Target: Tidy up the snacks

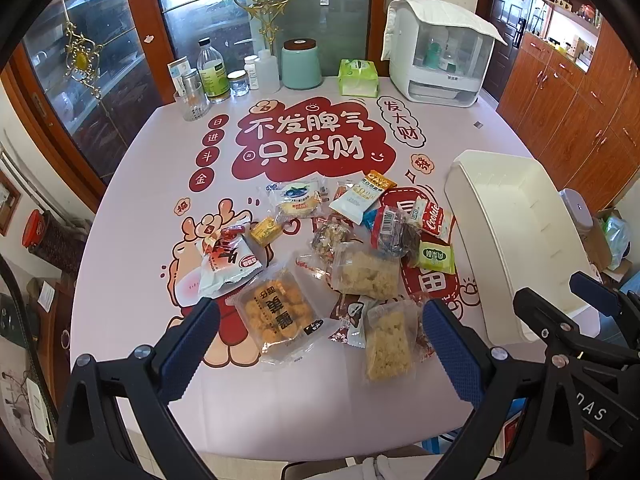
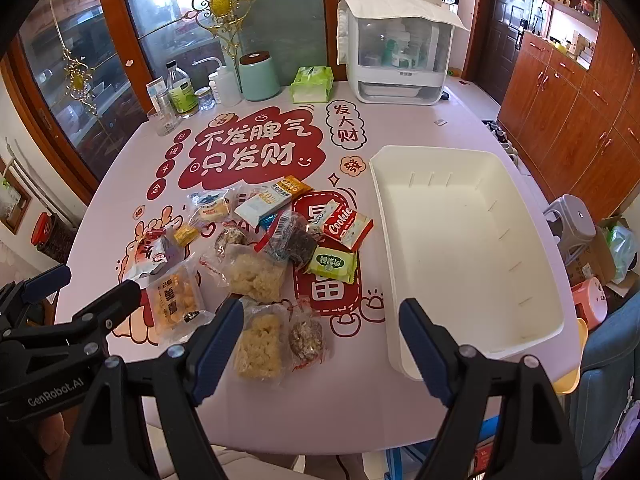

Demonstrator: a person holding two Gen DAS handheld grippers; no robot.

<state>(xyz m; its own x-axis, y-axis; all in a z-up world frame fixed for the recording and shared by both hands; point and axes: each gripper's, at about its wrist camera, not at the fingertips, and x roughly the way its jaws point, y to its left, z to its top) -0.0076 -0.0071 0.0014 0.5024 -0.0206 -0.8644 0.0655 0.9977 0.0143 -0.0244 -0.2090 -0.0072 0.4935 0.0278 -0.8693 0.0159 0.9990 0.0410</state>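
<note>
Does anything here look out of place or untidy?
Yes. The snack packets lie in a loose, overlapping heap on the table, while the white bin beside them holds nothing. Nothing looks spilled or torn.

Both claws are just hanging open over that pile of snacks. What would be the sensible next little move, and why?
Probably lower the right gripper onto the nearest rice-crisp packet: its jaws are open and empty, and the white bin beside the pile holds nothing yet.
</note>
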